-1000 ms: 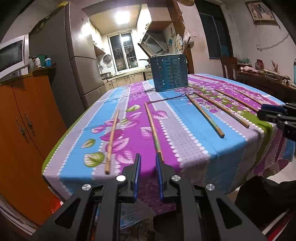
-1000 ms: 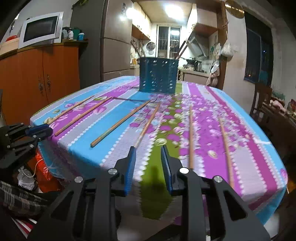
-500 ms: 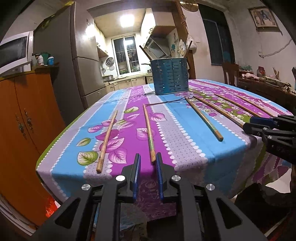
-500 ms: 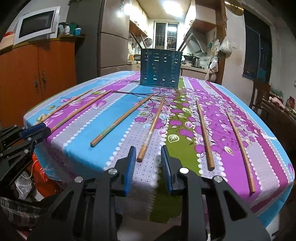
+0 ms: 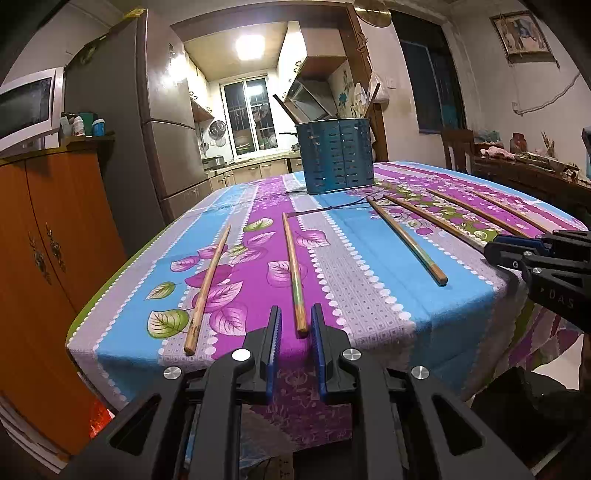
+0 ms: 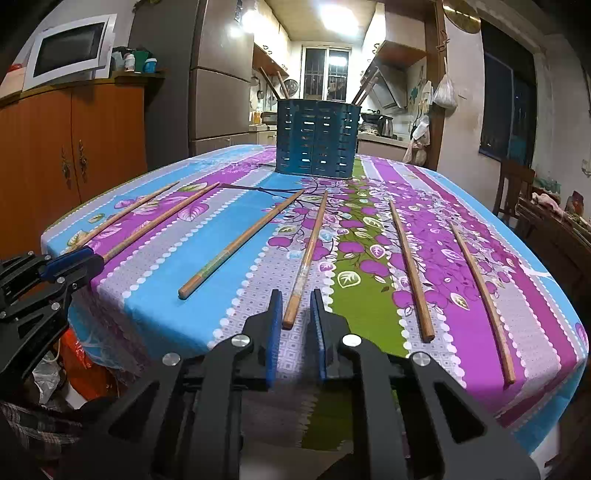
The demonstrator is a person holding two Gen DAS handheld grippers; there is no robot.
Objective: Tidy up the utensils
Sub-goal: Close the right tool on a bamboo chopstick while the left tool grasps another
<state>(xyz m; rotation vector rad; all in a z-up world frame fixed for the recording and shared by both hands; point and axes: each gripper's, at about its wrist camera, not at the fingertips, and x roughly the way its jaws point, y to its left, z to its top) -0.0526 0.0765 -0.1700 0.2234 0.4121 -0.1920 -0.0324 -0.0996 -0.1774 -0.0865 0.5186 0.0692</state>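
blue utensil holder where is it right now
The blue utensil holder stands upright at the far end of the table, centred in the right wrist view, beyond the tips of the loose chopsticks, with a few sticks already leaning inside it.

Kitchen table, evening: the only lettering we can read stands on the black body of the right gripper (image 5: 506, 256) at the right edge of the left wrist view, where pale spaced capitals spell "D A S", running toward the frame's edge, so we cannot say whether the word is whole. Just above it, on the same gripper's arm, we make out one rounded pale character, a "C" or a "G"; we cannot tell which. Labels on the small containers (image 6: 138, 61) atop the orange cupboard (image 6: 107, 122) are too small for us to read, as is the framed picture (image 5: 521, 33) on the wall.
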